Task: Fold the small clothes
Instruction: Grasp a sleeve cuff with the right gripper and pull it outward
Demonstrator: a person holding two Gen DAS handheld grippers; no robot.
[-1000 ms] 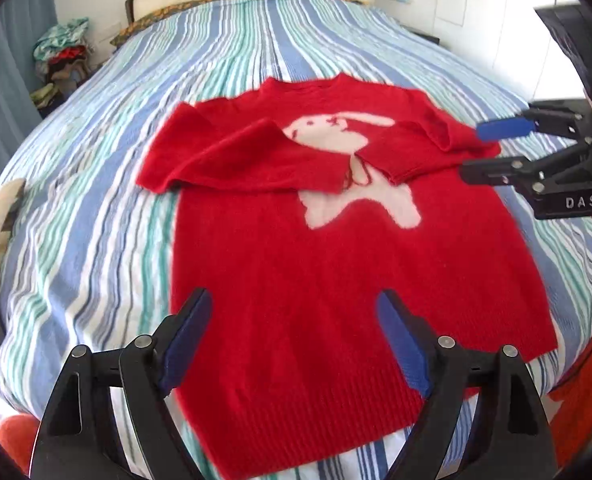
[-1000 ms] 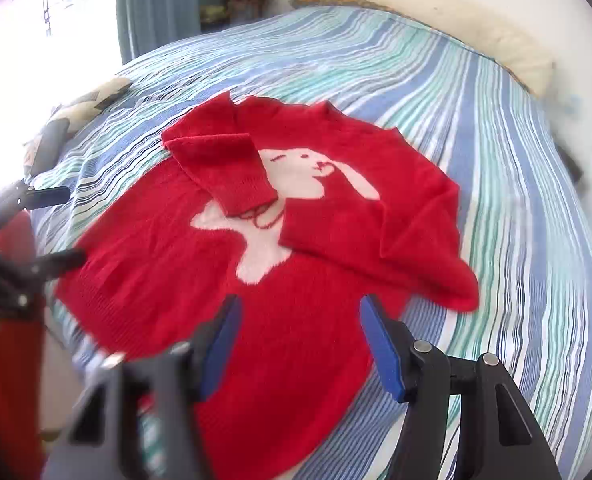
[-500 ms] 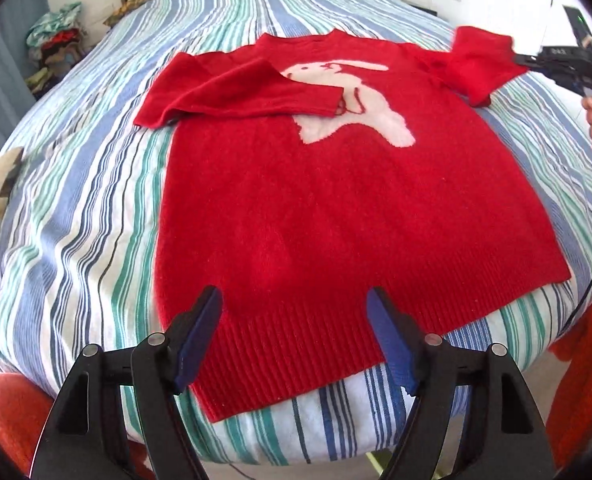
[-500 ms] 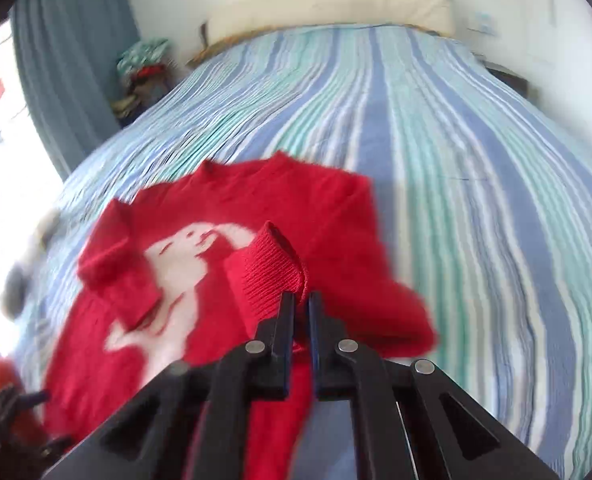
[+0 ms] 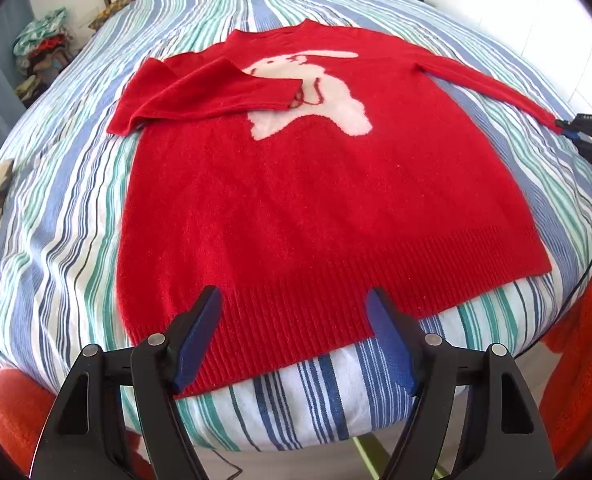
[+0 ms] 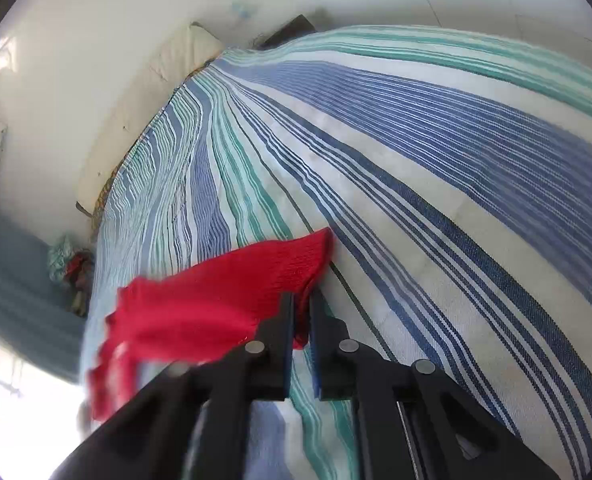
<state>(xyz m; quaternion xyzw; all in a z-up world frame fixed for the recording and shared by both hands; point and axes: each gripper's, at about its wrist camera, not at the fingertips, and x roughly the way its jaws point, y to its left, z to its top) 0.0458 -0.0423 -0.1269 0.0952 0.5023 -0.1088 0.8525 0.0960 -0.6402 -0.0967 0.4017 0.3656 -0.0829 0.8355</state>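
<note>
Jaws of the right gripper (image 6: 301,312) pinch the sweater's (image 5: 316,184) cuff (image 6: 288,268) (left gripper (image 5: 294,332) spread, empty); keep that sleeve taut, then lay it flat.

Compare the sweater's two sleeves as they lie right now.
The left sleeve is folded across the chest, its cuff resting on the white rabbit; the right sleeve is stretched straight out over the striped bedspread. No gripper touches the left sleeve; the right gripper is shut on the right sleeve's cuff. Both are plain red knit.
</note>
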